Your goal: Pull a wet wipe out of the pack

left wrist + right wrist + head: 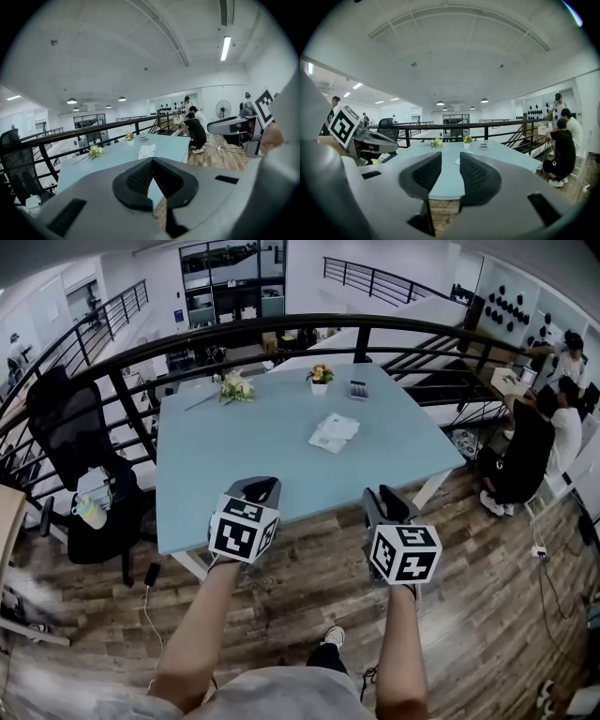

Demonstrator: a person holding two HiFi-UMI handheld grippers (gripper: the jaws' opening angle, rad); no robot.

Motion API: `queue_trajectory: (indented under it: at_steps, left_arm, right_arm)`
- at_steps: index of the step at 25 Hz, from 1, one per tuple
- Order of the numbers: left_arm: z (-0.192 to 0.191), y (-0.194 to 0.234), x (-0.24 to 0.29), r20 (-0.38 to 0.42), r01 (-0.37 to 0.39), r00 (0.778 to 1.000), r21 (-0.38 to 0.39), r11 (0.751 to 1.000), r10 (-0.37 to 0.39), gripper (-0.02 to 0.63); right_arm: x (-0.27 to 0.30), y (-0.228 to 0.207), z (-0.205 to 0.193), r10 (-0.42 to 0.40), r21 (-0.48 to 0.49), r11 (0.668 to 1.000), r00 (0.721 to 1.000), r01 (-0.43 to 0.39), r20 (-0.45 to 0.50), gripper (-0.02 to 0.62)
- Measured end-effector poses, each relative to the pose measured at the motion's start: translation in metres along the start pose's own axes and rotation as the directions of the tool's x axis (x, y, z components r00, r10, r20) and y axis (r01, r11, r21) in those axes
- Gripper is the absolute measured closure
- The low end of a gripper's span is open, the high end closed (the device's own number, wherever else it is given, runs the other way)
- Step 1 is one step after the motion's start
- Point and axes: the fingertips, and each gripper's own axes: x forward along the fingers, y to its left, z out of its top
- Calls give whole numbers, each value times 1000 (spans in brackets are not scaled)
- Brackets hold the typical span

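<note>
The wet wipe pack (334, 433) is a flat white packet lying right of centre on the light blue table (216, 456); in the left gripper view the pack (146, 151) shows just above the jaws. Both grippers hover at the table's near edge, well short of the pack. My left gripper (258, 491) (151, 161) has its tips touching and holds nothing. My right gripper (389, 502) (450, 157) stands open by a narrow gap, with only the table seen through it.
At the table's far side are a bunch of pale flowers (235, 387), a small flower pot (320, 375) and a calculator (358, 389). A black office chair (70, 437) stands left, a black railing (281, 329) behind, people (530, 446) crouch right. Wooden floor lies underfoot.
</note>
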Motion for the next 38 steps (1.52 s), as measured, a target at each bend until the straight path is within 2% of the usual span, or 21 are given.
queue_trajectory:
  at_steps: [2, 9, 16, 30, 38]
  left_arm:
    - [5, 1, 12, -5, -12, 1000, -9, 1000, 12, 614]
    - [27, -1, 47, -22, -60, 998, -24, 998, 60, 612]
    - [43, -11, 75, -31, -108, 994, -47, 993, 107, 614]
    - [59, -38, 119, -43, -179, 983, -64, 982, 177, 612]
    - [58, -39, 126, -46, -212, 977, -77, 974, 209, 612]
  right_arm:
    - [10, -13, 3, 11, 1, 1000, 1000, -11, -6, 479]
    - [41, -47, 13, 86, -5, 996, 996, -86, -26, 468]
    - [60, -75, 19, 159, -13, 987, 987, -159, -40, 379]
    - [79, -123, 21, 262, -21, 965, 965, -262, -26, 275]
    - [88, -131, 23, 284, -43, 958, 959, -285, -20, 271]
